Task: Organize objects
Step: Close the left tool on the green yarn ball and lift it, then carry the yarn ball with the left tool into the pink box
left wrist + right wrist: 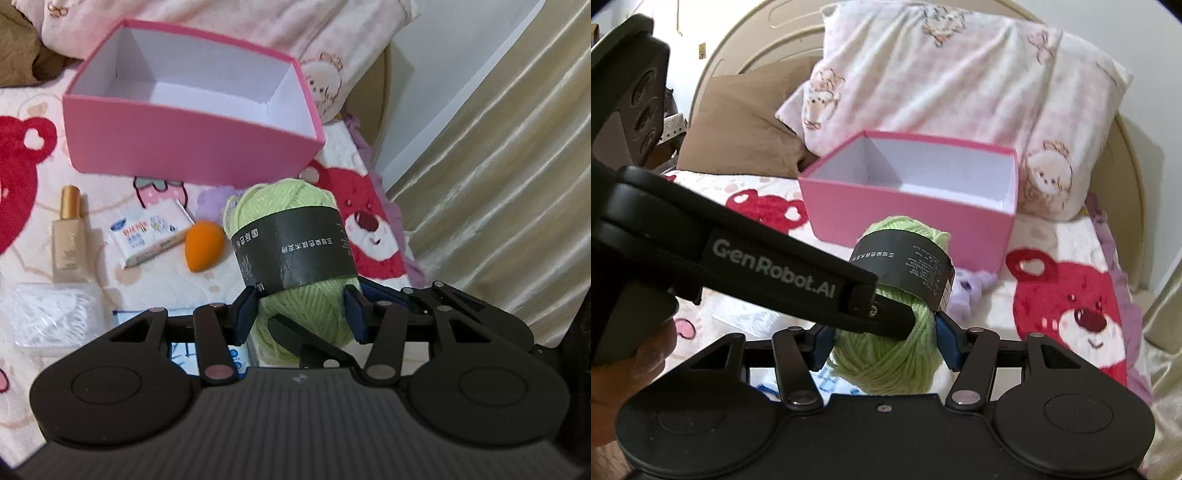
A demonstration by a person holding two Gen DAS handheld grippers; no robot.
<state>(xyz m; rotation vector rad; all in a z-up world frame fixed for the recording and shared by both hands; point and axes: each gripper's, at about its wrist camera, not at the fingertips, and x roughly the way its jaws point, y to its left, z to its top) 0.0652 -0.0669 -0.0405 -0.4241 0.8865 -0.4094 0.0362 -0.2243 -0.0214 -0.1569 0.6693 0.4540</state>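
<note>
HELD: soft green yarn ball with black paper band (295,243), gripped by the left gripper (301,308) and right gripper (882,343), raised over the bedspread near the open pink cardboard box (192,147) | RISK: yarn compressing, slipping if either grip loosens | RISK: catching the box's wall.

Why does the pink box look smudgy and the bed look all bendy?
Left wrist view: the pink box has smeared edges from motion blur, while the green yarn looks sharper. Right wrist view: the fisheye lens bends the headboard into a curve, and the box's front rim looks soft too. Light is even in both views, with no strong glare.
</note>
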